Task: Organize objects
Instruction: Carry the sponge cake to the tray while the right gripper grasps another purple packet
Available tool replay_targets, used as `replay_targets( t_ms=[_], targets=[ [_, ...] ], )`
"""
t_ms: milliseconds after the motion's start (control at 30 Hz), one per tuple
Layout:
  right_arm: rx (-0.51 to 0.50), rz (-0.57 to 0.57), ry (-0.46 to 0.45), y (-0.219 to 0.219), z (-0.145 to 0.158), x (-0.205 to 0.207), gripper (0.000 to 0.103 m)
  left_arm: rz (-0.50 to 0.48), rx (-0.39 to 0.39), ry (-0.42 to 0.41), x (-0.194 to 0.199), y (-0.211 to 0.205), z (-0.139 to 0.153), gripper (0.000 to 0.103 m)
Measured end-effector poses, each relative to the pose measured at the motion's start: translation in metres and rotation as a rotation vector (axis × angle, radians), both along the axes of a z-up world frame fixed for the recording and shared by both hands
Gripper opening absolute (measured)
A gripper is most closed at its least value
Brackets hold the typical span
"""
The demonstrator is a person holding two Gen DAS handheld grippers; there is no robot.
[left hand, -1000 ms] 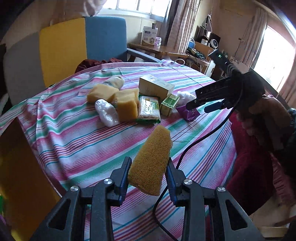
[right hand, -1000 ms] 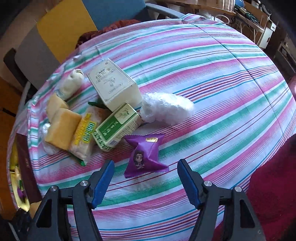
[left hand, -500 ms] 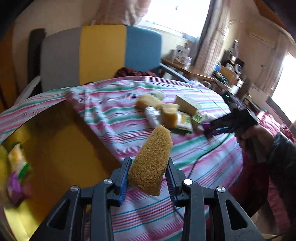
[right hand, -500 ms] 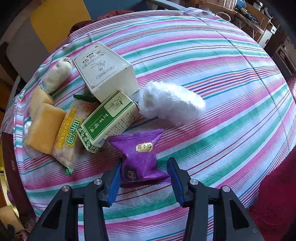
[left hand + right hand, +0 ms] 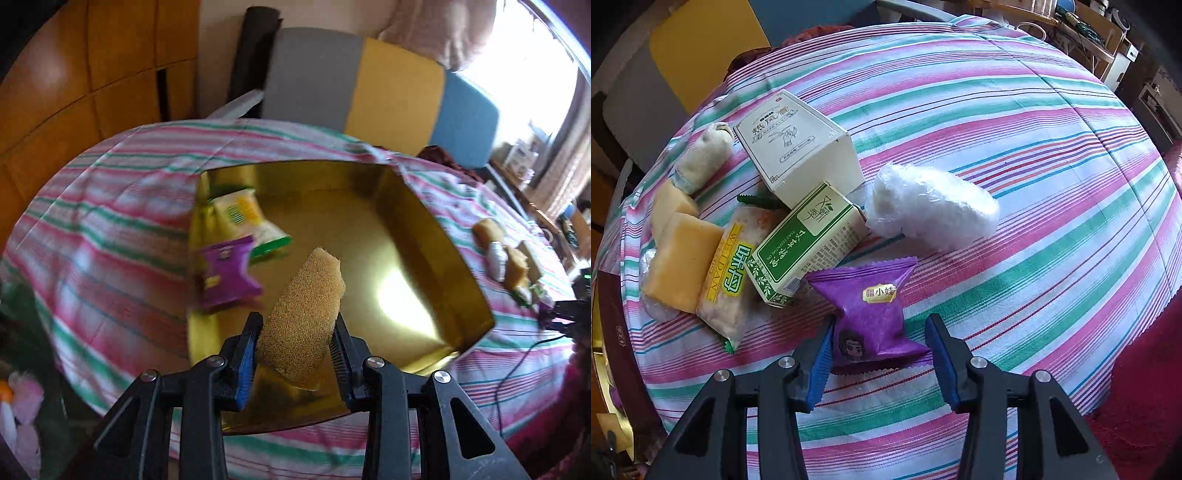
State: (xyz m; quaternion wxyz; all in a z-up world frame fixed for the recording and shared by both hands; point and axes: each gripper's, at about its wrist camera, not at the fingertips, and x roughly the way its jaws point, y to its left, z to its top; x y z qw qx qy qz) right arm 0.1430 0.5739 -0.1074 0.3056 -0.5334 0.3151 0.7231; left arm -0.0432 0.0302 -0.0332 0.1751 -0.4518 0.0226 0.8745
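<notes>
Between my left gripper [image 5: 295,332] jaws: brown sponge [image 5: 303,317] pinched tight, hanging over gold box [image 5: 417,229] holding two snack packs. My right gripper [image 5: 879,354] jaws just narrowed around purple packet [image 5: 868,310] on striped cloth [image 5: 1052,258], left pad touching, right pad apart. Green carton [image 5: 809,243] just beside.

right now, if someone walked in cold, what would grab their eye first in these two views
The brown sponge pinched in the left gripper, poised over a shiny gold box that already holds a purple packet and a green-edged one. In the right view, the right gripper straddles another purple snack packet on the striped tablecloth, beside a cluster of boxes and sponges.
</notes>
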Motion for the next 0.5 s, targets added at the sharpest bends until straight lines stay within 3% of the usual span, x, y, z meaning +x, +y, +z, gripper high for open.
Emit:
replay_targets(
  t_ms=[233,500],
  targets=[
    [-0.002,-0.007,0.010,0.004,-0.002,0.007,0.050,0.018,-0.072,-0.013,-0.004,0.002,-0.016,0.037],
    [-0.002,-0.007,0.012,0.006,-0.002,0.008,0.051,0.043,-0.093,-0.021,-0.006,0.000,-0.020,0.043]
  ],
)
